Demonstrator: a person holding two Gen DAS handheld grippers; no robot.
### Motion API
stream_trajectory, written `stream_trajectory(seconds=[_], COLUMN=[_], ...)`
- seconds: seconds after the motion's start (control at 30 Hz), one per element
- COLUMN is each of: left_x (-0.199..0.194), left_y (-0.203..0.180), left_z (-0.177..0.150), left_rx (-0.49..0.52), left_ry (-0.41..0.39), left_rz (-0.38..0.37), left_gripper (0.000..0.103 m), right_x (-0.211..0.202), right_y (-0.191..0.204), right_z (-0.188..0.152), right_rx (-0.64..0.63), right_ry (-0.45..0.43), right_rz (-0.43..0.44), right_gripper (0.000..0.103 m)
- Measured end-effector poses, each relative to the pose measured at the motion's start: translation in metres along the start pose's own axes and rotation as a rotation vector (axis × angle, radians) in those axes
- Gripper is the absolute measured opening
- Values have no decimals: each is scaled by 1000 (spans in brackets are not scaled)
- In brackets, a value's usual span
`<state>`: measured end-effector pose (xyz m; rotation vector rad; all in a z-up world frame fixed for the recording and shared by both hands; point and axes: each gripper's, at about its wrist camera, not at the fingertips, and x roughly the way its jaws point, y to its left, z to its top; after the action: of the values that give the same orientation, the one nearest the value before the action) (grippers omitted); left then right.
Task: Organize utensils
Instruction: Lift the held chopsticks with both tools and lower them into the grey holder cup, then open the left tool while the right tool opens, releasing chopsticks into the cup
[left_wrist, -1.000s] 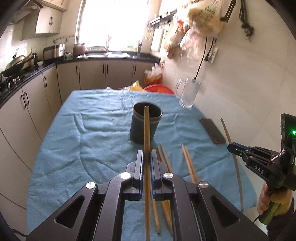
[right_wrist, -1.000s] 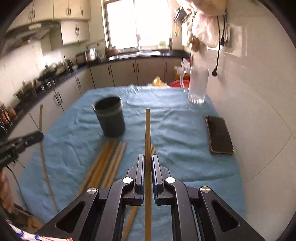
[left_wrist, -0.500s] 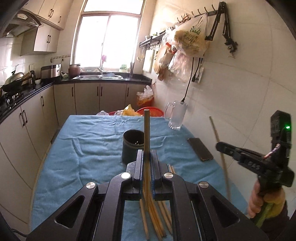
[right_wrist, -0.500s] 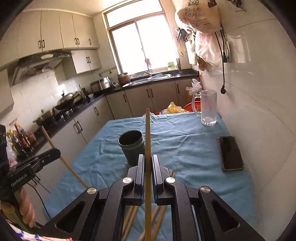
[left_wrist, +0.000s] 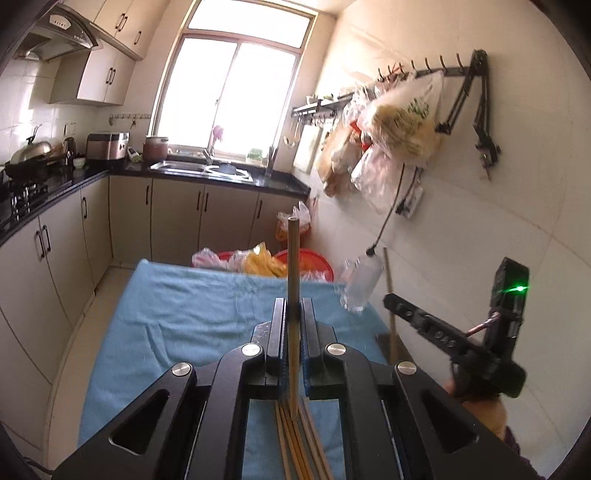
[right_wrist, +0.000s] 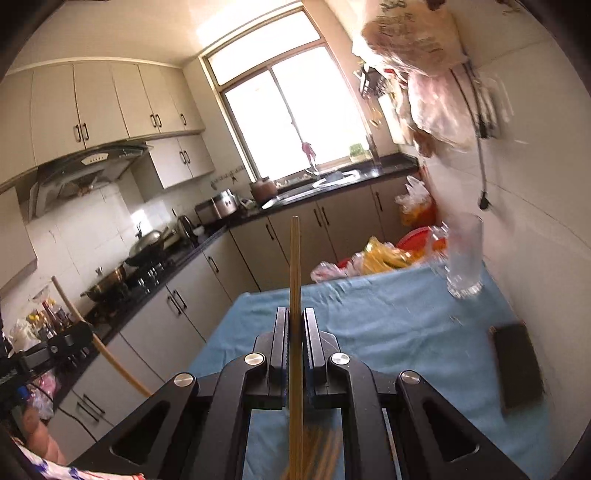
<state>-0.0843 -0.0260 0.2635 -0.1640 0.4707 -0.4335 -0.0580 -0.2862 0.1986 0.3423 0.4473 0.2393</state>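
Left wrist view: right tool (left_wrist: 393, 304), blurred letters, unreadable.

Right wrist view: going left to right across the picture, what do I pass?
Left claw → chopstick in the right claw → yellow bag → glass mug → black phone.
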Motion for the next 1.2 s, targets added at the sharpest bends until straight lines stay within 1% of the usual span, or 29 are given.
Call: stream_trajectory(seconds=[0.13,0.23,0.4,0.5,0.63,0.77,0.9,1.0,1.1,1.2], left_x=[19,46,92,121,153,179,190,192,189,182], left_y=[4,6,18,22,25,27,30,34,38,37], left_z=[31,47,61,57,45,32,18,13,12,13], left_rx=[11,25,-7,-12,-16,-21,-27,-48,-68,-66], left_ry=[-14,-8,41,86,149,209,247,261,261,250], left_rz=[15,40,37,40,46,51,56,63,61,67], left_gripper=[6,6,6,6,6,6,6,6,6,8], right_x=[35,62,111,134,157,173,178,178,176,174], right_y=[9,17,22,21,10,-5,-15,-17,-17,-15], right_z=[28,41,46,41,27,10,-7,-16,-21,-21], right_rx=[7,-2,-32,-50,-56,-45,-38,-36,-34,-37], right_ry=[-57,-90,-106,-106,-100,-58,-18,10,24,39], right_rz=[32,28,-22,-48,-88,-110,-118,-119,-118,-114], right_gripper=[7,7,7,7,7,7,7,7,8,8])
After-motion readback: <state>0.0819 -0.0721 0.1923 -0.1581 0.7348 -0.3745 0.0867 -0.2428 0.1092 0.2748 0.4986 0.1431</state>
